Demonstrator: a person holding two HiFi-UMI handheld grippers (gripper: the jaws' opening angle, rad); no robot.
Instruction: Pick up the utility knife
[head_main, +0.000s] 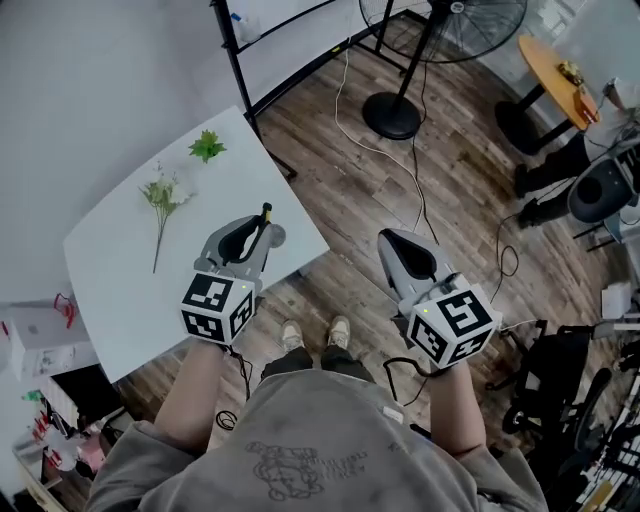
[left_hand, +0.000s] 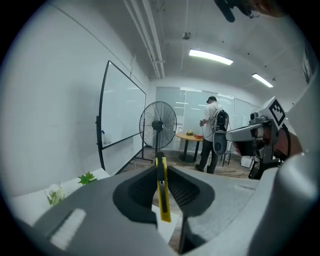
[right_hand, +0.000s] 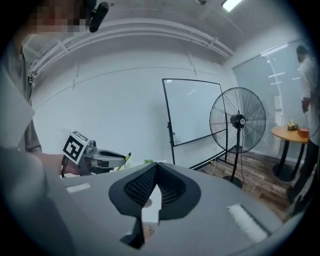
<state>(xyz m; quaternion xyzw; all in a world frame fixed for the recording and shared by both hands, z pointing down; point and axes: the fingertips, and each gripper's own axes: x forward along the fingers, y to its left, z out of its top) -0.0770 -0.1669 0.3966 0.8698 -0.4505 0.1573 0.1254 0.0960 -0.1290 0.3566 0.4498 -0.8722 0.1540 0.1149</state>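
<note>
My left gripper (head_main: 262, 224) is shut on the yellow and black utility knife (left_hand: 162, 189), which stands between its jaws with the black tip (head_main: 266, 211) sticking out past them. It hangs above the near right part of the white table (head_main: 120, 290). In the right gripper view the same knife (right_hand: 127, 157) shows small, poking from the left gripper. My right gripper (head_main: 388, 238) is shut with nothing in it, held over the wooden floor to the right of the table; its jaws (right_hand: 157, 167) meet at the tips.
A flower sprig (head_main: 162, 200) and a green leaf (head_main: 207, 147) lie on the table's far side. A standing fan (head_main: 400, 100), a whiteboard frame (head_main: 240, 60) and cables are beyond. A person (left_hand: 210, 132) stands by a round orange table (head_main: 556, 75).
</note>
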